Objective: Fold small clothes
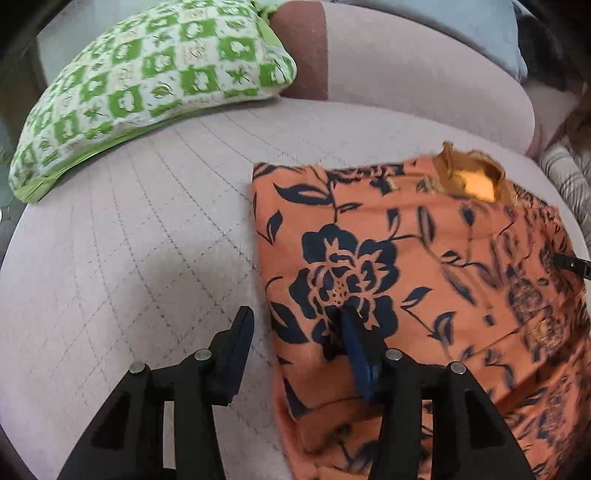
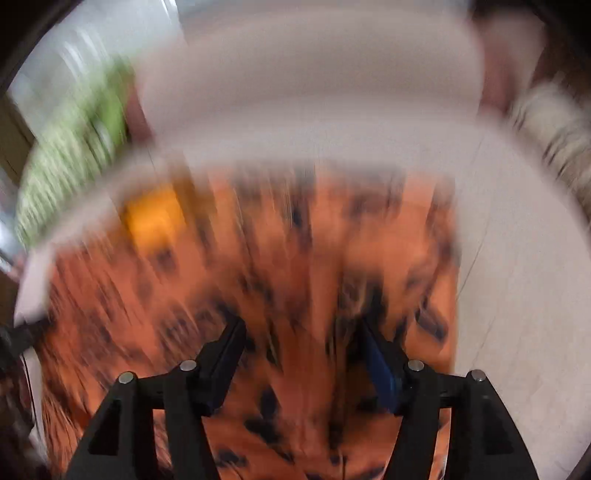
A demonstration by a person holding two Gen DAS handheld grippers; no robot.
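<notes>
An orange garment with a dark blue flower print lies flat and folded on the pale quilted sofa seat. Its neck opening, lined in yellow, points to the far side. My left gripper hangs open over the garment's left edge, one finger above the seat and the other above the printed flower. At the right edge of this view a black part of my right gripper shows. The right wrist view is heavily blurred: my right gripper stands open above the garment, nothing pinched between its fingers.
A green and white checked cushion lies at the far left of the seat. The sofa backrest rises behind, with a blue cushion on top. A striped cloth sits at the right. Bare seat extends right of the garment.
</notes>
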